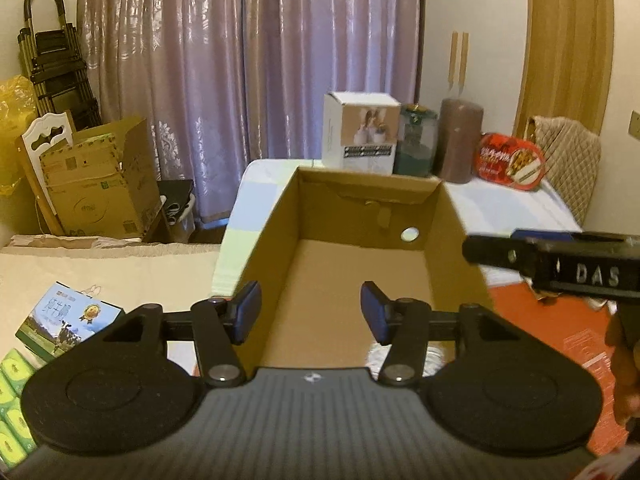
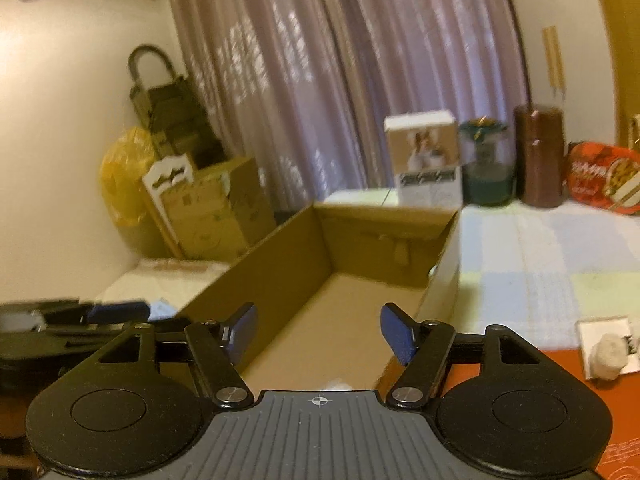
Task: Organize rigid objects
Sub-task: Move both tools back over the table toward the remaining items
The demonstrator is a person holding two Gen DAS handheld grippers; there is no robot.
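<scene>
An open brown cardboard box [image 1: 280, 216] stands on the table, and I see nothing inside it; it also shows in the right wrist view [image 2: 280, 256]. My left gripper [image 1: 311, 316] is open and holds nothing, above the box's near end. My right gripper [image 2: 318, 332] is open and holds nothing, also over the near end; it enters the left wrist view from the right [image 1: 520, 258]. Behind the box stand a white photo box [image 1: 360, 136], a green glass jar [image 1: 416, 144], a brown cylinder [image 1: 460, 140] and a red snack tin [image 1: 510, 162].
A milk carton [image 1: 66, 320] and green packs [image 1: 14, 368] lie at the left. An orange mat [image 1: 568, 336] lies at the right, with a white card and fluffy object [image 2: 606, 350]. Cardboard boxes [image 1: 96, 188], a folding cart [image 1: 52, 60] and curtains stand behind.
</scene>
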